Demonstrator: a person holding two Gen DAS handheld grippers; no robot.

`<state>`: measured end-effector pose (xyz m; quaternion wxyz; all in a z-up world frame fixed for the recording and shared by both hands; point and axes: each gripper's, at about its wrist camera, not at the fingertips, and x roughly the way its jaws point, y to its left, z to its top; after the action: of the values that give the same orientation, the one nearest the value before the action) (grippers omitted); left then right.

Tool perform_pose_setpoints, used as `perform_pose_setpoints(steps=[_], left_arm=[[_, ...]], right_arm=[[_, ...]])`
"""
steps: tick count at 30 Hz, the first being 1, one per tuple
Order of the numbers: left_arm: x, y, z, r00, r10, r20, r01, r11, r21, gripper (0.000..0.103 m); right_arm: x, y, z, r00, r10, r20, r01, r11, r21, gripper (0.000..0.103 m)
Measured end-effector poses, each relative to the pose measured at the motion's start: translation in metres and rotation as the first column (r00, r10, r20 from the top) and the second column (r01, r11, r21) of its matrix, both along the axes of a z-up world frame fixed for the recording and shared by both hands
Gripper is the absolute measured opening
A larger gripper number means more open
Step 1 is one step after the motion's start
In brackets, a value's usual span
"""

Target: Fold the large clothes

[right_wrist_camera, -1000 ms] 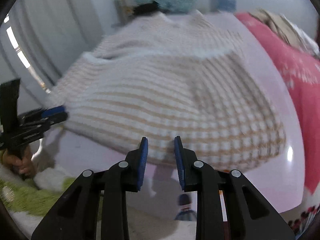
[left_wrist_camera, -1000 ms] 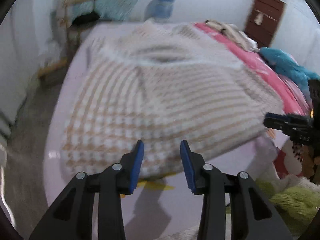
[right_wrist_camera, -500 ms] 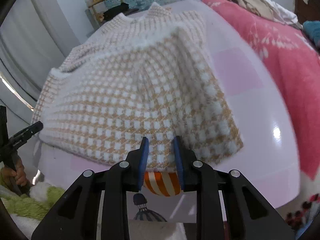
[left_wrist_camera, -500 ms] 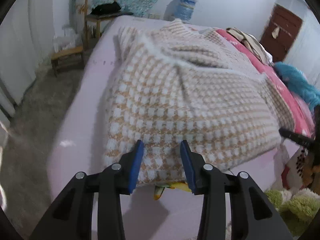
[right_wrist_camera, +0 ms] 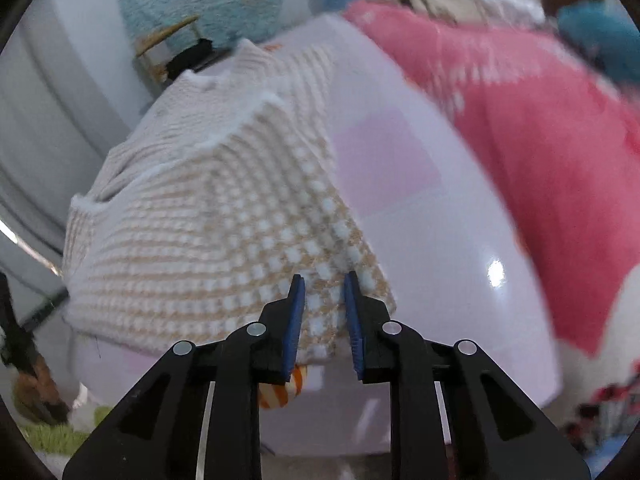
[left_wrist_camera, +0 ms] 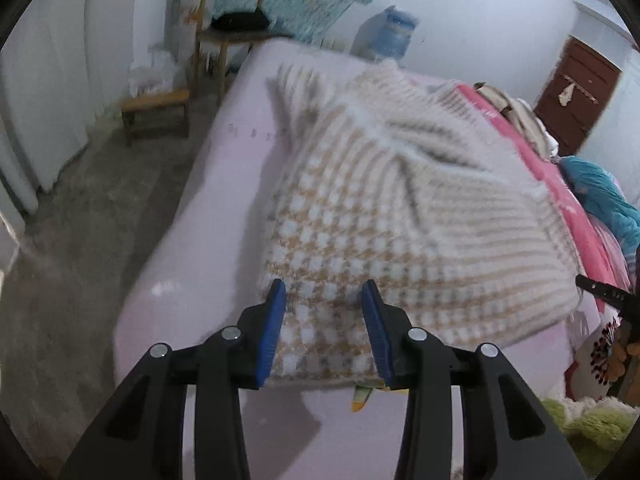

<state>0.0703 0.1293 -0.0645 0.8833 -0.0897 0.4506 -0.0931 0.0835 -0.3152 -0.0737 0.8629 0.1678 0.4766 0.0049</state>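
Observation:
A beige-and-white checked knit sweater (left_wrist_camera: 400, 220) lies spread on a pale pink bed sheet (left_wrist_camera: 224, 200), hem toward me. My left gripper (left_wrist_camera: 323, 286) stands open over the hem's near left corner, cloth lying flat between its blue pads. In the right wrist view the same sweater (right_wrist_camera: 208, 220) reaches the bed's front edge. My right gripper (right_wrist_camera: 323, 278) straddles the hem's near right corner. Its jaws are closing, with knit between them that still looks flat. The right gripper's tip (left_wrist_camera: 604, 290) shows at the left view's right edge.
A pink blanket (right_wrist_camera: 540, 120) covers the bed's right side, with piled clothes (left_wrist_camera: 516, 108) and a teal garment (left_wrist_camera: 604, 196) behind. A wooden stool (left_wrist_camera: 156, 110) and a chair stand left of the bed, a water bottle (left_wrist_camera: 394, 36) at the wall. A green rug (left_wrist_camera: 592, 424) lies below.
Both grippers came forward from in front of the bed onto the sweater's hem, and the left slid toward the left corner and the right toward the right corner. The right jaws have narrowed a little.

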Motion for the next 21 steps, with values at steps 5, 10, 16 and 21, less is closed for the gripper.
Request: perform_pose_setpoints(steps=[5, 10, 16, 21], left_arm=[[-0.005, 0.004, 0.026, 1.0, 0.007, 0.027, -0.007, 1.0, -0.006, 0.039], [0.003, 0.007, 0.044, 0.996, 0.061, 0.062, -0.061, 0.998, -0.008, 0.048], [0.031, -0.037, 0.061, 0.994, -0.018, 0.105, 0.012, 0.998, 0.054, 0.06], [0.052, -0.086, 0.058, 0.993, -0.094, 0.072, 0.081, 0.984, 0.16, 0.068]], right_arm=[[-0.004, 0.005, 0.028, 1.0, 0.003, 0.011, -0.003, 0.999, -0.054, 0.023], [0.009, 0.015, 0.046, 0.998, 0.009, 0.065, -0.007, 0.999, -0.031, 0.052], [0.04, 0.077, 0.058, 0.981, 0.16, 0.11, -0.152, 0.986, -0.074, 0.073], [0.063, 0.107, 0.052, 0.968, 0.231, 0.098, -0.218, 0.968, -0.128, 0.076]])
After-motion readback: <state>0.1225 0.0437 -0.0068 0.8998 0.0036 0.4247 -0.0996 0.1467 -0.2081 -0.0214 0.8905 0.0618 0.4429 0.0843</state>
